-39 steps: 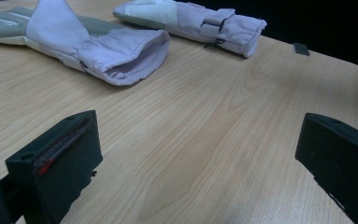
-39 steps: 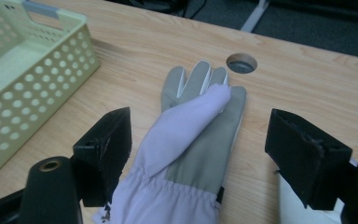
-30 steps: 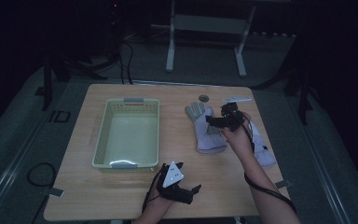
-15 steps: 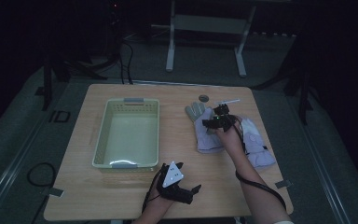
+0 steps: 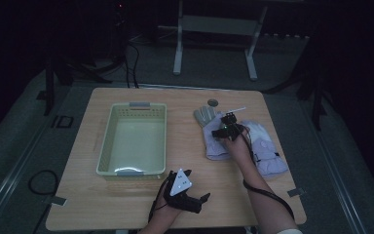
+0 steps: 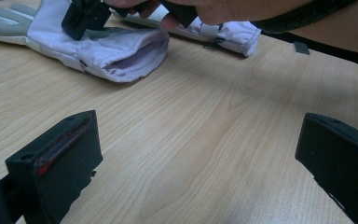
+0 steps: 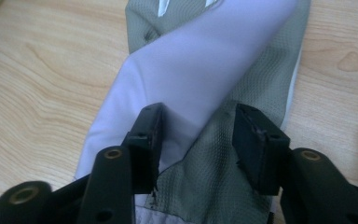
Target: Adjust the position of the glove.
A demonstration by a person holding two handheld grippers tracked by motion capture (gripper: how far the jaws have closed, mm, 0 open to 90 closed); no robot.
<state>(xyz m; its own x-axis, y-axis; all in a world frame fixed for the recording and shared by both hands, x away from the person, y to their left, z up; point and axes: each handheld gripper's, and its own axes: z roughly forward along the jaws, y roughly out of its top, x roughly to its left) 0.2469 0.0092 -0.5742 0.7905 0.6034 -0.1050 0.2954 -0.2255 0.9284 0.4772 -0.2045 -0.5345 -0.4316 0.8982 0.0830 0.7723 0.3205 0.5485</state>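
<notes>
Two pale lilac gloves with grey palms lie on the right half of the wooden table [image 5: 190, 214]. My right gripper [image 5: 222, 127] points down onto the left glove [image 5: 213, 146]. In the right gripper view its jaws [image 7: 198, 135] have just been closing and straddle a fold of this glove [image 7: 205, 60], white cloth against one pad and a gap at the other. The second glove [image 5: 269, 153] lies under the right hand's wrist. My left gripper [image 5: 198, 185] rests near the front edge, open on bare wood [image 6: 200, 154], facing the glove's cuff [image 6: 121, 56].
A pale green plastic basket [image 5: 106, 141] stands on the left half of the table. A small round object [image 5: 213, 102] and a thin white stick [image 5: 236, 109] lie beyond the gloves. Dark floor and a metal stand surround the table.
The right gripper has come down and slightly left onto the left glove, and its jaws have narrowed. The left gripper has not moved.
</notes>
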